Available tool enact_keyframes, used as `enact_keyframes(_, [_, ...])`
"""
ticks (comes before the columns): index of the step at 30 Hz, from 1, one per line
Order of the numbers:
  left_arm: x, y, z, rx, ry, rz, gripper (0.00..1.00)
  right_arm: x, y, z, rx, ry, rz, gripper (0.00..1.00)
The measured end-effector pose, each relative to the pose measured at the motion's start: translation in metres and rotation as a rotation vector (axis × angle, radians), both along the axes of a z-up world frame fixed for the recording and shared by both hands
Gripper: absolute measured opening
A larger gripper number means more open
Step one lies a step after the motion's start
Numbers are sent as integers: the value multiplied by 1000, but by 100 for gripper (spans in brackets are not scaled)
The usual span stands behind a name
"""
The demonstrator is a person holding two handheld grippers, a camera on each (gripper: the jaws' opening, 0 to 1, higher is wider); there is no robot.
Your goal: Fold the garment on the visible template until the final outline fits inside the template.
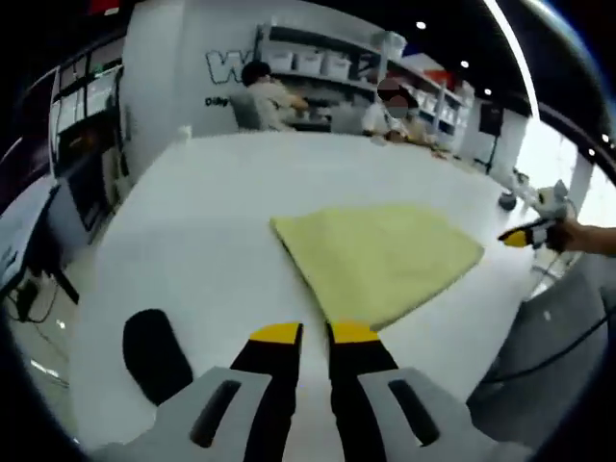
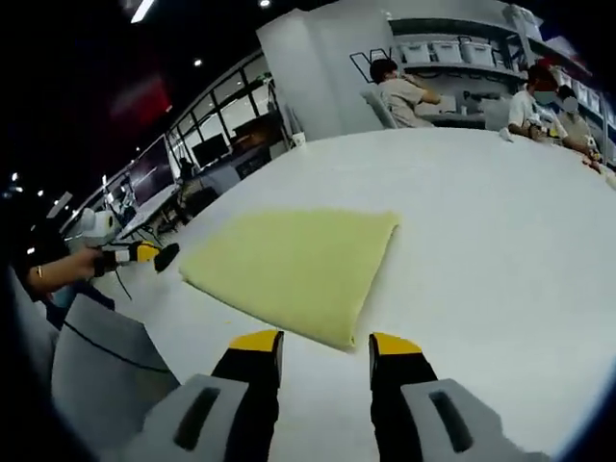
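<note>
Left gripper view: my left gripper [image 1: 316, 333] sits nearest, yellow-tipped jaws almost together with a thin gap, gripping nothing, tips just short of the near edge of the yellow garment [image 1: 377, 260]. Beside the jaws, a black oval pad [image 1: 154, 354] lies on the white table [image 1: 192, 231]. The garment lies folded flat on that table, just beyond my jaws. Past the garment's far corner, my right gripper [image 1: 520, 236] hangs off the table edge, held by a hand [image 1: 587, 239]; I cannot tell from here how its jaws stand. Beyond the table, seated people [image 1: 265, 96] and shelving [image 1: 337, 63] with bins.

Right gripper view: my right gripper [image 2: 325, 342] sits nearest, jaws parted wide, empty, straddling the near corner of the garment [image 2: 294, 265] without touching it. To the side of the garment, off the table [image 2: 500, 231] edge, the left gripper [image 2: 144, 256] shows in a hand [image 2: 67, 269]. Beyond the table, more seated people [image 2: 399, 91] and shelves [image 2: 462, 48]; monitors [image 2: 212, 149] along a glass wall.
</note>
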State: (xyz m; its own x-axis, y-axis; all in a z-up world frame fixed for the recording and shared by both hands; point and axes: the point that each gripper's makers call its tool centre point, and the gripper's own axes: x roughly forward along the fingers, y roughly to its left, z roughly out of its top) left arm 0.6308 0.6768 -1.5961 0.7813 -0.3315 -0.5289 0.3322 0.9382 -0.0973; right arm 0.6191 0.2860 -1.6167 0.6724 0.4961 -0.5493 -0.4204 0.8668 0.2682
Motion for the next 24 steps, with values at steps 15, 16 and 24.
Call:
enact_keyframes(15, [-20, -14, 26, -38, -144, 59, 65, -6, 26, 26, 18, -110, -63, 70])
enact_keyframes(16, [-20, -14, 24, -63, -135, 67, 67, -7, 22, 24, -7, -117, -68, 73])
enact_keyframes(24, [-23, -14, 7, 17, -77, 49, 69, -11, 26, 33, -87, -180, -61, 77])
